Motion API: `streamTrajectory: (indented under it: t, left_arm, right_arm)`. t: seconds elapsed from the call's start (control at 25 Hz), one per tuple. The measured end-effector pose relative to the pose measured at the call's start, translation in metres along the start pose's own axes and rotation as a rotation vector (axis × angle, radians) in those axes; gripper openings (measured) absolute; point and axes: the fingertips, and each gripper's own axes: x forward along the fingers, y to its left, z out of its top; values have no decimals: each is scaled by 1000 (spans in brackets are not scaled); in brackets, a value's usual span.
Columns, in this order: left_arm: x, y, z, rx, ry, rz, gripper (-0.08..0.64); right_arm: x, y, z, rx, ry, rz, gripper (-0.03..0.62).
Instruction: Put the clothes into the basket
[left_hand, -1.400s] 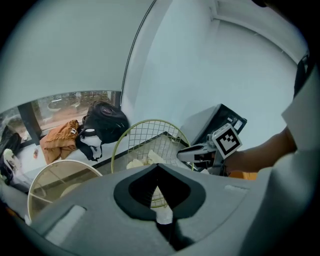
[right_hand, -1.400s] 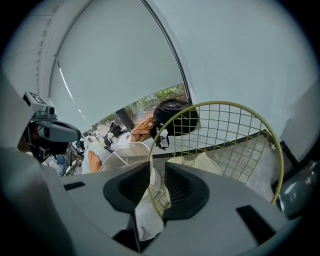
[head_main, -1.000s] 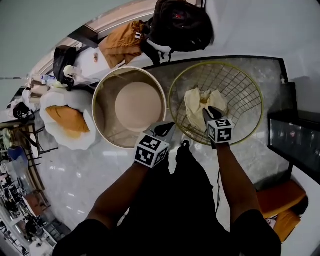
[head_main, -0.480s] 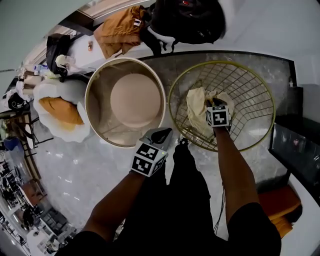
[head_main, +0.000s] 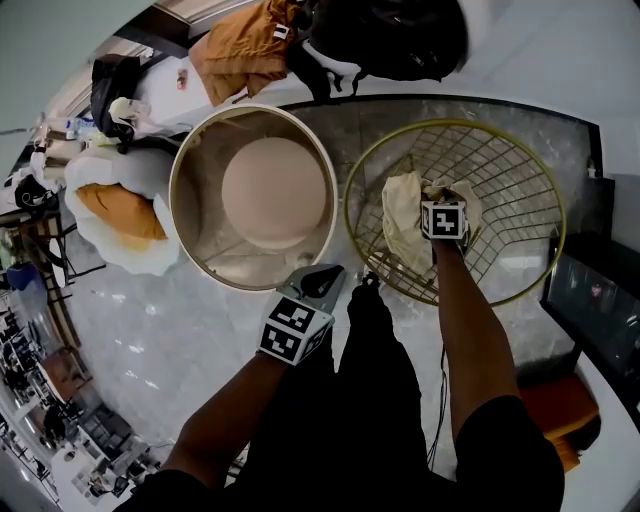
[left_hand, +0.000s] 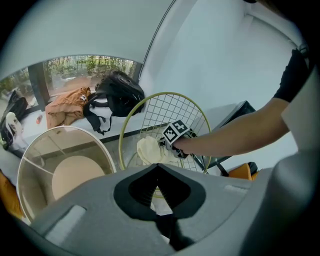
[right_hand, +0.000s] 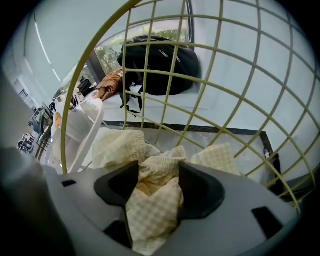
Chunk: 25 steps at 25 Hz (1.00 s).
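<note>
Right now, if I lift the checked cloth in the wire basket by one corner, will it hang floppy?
Probably floppy: the checked cloth lies crumpled in soft folds. Likely light: it looks thin. It may snag on the open wire basket.

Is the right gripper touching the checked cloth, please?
Touching: right gripper view shows the checked cloth wedged between the right gripper's jaws, which have just been opening.

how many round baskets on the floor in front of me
2: a yellow wire basket on the right, with a cream checked cloth in it, and a beige solid-walled tub beside it on the left. None appears hidden.
</note>
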Motion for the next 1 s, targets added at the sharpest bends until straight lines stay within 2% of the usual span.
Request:
streamTrajectory:
  t: [0.08,0.12,0.32,0.4,0.52,0.64,0.8,1.0]
  left_arm:
    - [-4,3,-1,-5,-4,4,0]
    - [-6,5,-1,-7,-6,7,0]
    - [-12,11,-2,-21,-16,15,0]
    - [-12,11,-6,-26,-17,15,0]
    - [-12,9,-10,-29,-17,12,0]
    - [-14,6,-8,-19,-23,6,0]
    - [-24,-3,2,-2,-44,1,0]
    - [-44,-17,18,25,-79,11,0]
  right_arm:
    - [1,-4,0,8,13,-28,263]
    - [2,-6,-1,17,21,-38,291]
    - [11,-7,-5,27,40,-56,298]
    - [10,-8,-4,5,35,-65,272]
    - [4,-8,-5,-20,19,-77,165]
    - [-5,-6,-7,-18,8,-56,99]
    - [-29,-1,-6,10,-35,-28,85]
    - [-77,-3,5,57,-143,-35,67]
